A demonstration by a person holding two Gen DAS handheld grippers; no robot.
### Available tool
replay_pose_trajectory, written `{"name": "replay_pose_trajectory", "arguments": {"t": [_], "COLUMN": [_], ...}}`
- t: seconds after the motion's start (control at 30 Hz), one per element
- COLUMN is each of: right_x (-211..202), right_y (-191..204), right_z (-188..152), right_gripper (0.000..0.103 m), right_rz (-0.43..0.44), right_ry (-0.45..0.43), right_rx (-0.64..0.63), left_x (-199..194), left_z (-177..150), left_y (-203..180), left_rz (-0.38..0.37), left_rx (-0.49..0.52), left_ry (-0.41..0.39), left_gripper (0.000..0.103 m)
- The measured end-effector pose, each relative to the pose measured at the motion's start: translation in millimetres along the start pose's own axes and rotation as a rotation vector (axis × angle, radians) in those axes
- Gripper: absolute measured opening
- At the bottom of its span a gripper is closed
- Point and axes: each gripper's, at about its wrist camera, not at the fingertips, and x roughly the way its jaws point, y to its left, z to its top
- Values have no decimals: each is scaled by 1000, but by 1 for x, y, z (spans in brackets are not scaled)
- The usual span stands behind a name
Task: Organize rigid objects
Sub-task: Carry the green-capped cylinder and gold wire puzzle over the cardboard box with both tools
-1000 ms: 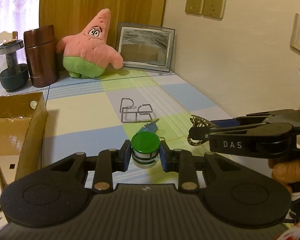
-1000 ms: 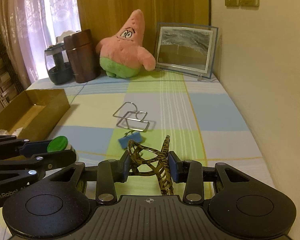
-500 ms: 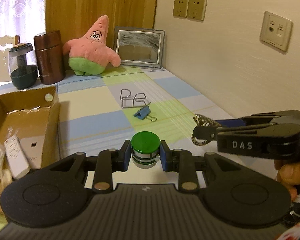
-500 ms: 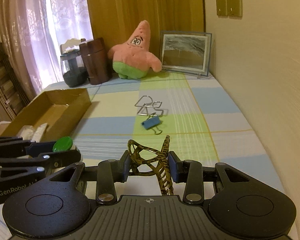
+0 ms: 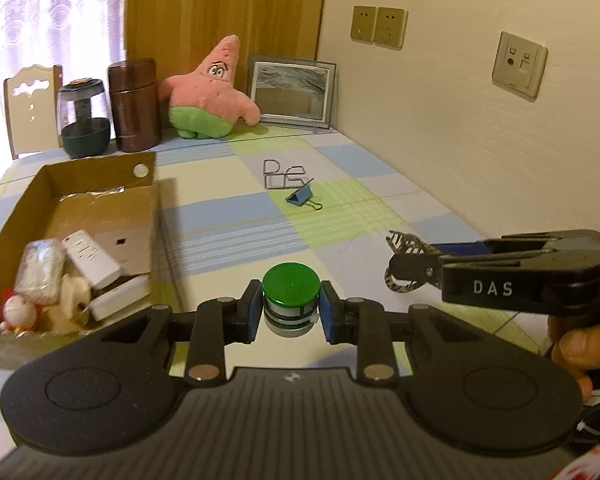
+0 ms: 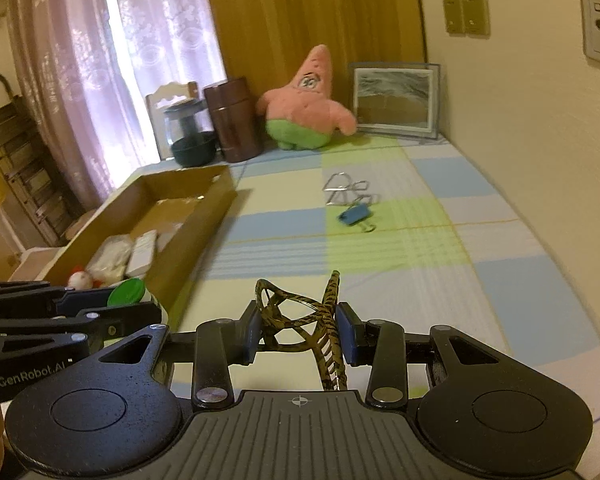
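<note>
The left gripper [image 5: 291, 309] is clamped on a small round jar with a green lid [image 5: 291, 298]. The jar sits upright between the two blue-padded fingers, its lid rising just above their tips and its silvery body pinched from both sides. It hangs in the air above the checked blue, green and cream tablecloth [image 5: 228, 216], just beside the near right corner of the open brown cardboard box [image 5: 150, 216].

The right gripper [image 6: 298, 330] is closed on a tortoiseshell-patterned plastic claw hair clip [image 6: 300, 320]. The clip lies crosswise in the jaws, its looped end against the left pad, its toothed arm running back toward the camera past the right pad. In the left wrist view the same clip [image 5: 406, 258] pokes out beyond the tips of the right gripper [image 5: 414, 260], held off the cloth and to the right of the jar.

Inside the box lie a white remote control [image 5: 90, 258], a clear-wrapped packet [image 5: 40, 270] and other small white items. Further up the table, well apart from both grippers, a blue binder clip [image 5: 300, 196] lies touching a bent metal wire puzzle [image 5: 282, 174].
</note>
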Motion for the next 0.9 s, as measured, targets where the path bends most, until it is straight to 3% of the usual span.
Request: {"name": "replay_pose_trajectory", "arguments": {"t": [0.23, 0.53, 0.9], "right_x": [-7, -1, 10], "right_y": [41, 93, 140], "right_z": [-10, -12, -13], "right_gripper": [36, 36, 36], "right_rz": [61, 119, 186], "right_ry": [7, 13, 13], "right_rx": [-50, -141, -208], "left_x": [-34, -67, -92], "left_z": [-11, -21, -29], "left_y": [19, 59, 97], "left_rz": [44, 152, 227], "left_rx": [12, -16, -47], "left_ry": [6, 5, -3], "left_gripper": [25, 25, 25]}}
